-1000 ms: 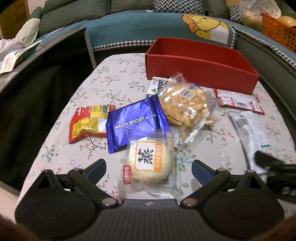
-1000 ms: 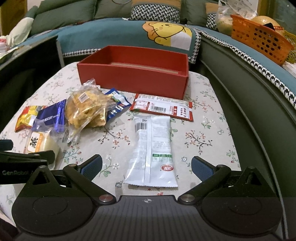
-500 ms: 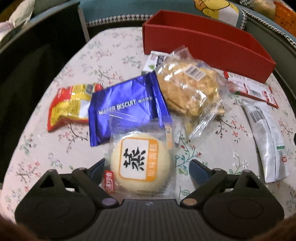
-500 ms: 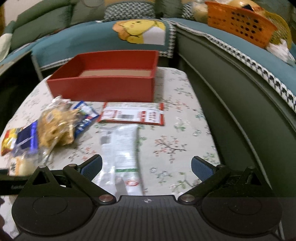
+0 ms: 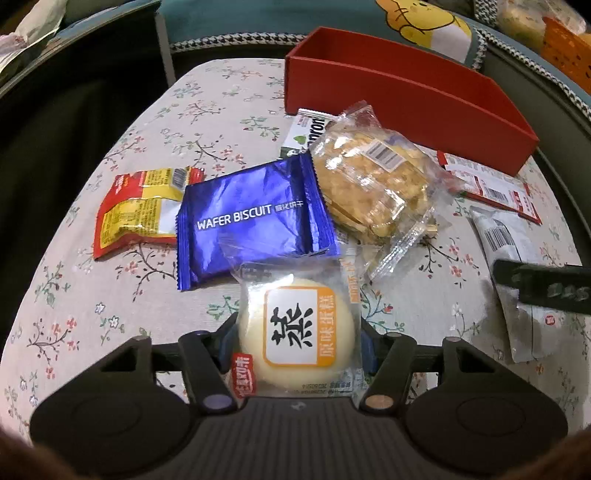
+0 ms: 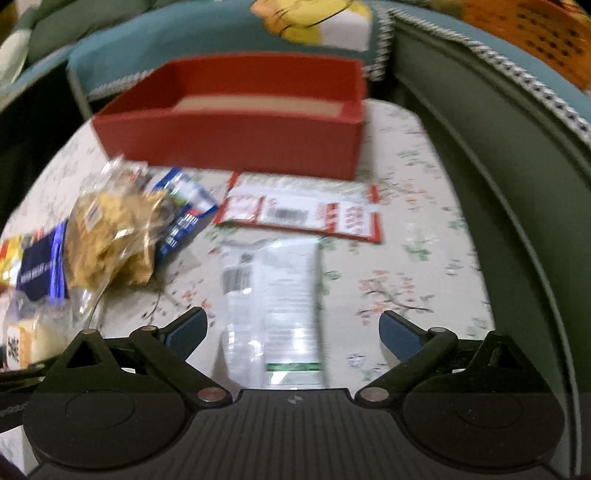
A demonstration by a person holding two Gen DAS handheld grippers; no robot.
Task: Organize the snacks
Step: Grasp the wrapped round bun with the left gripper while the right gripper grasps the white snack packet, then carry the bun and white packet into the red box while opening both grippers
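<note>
My left gripper [image 5: 295, 343] is shut on a round pale steamed cake [image 5: 295, 332] in a clear wrapper with an orange label, low over the table. Beyond it lie a blue wafer biscuit pack [image 5: 251, 221], a red-yellow packet [image 5: 133, 210] and a clear bag of golden pastry [image 5: 373, 184]. The red box [image 5: 406, 96] stands at the back, open on top. My right gripper [image 6: 291, 332] is open over the white packet [image 6: 273, 306]. A flat red-white packet [image 6: 303, 214] lies before the red box [image 6: 236, 144].
The floral tablecloth [image 5: 207, 110] covers the table, which drops off at the left into a dark gap. A teal sofa with a bear cushion [image 6: 317, 18] runs behind and to the right. An orange basket [image 6: 535, 33] sits on the sofa at right.
My left gripper moved forward around the steamed cake and closed on it. My right gripper moved forward and down over the white packet, still open; its view is blurred by motion.
</note>
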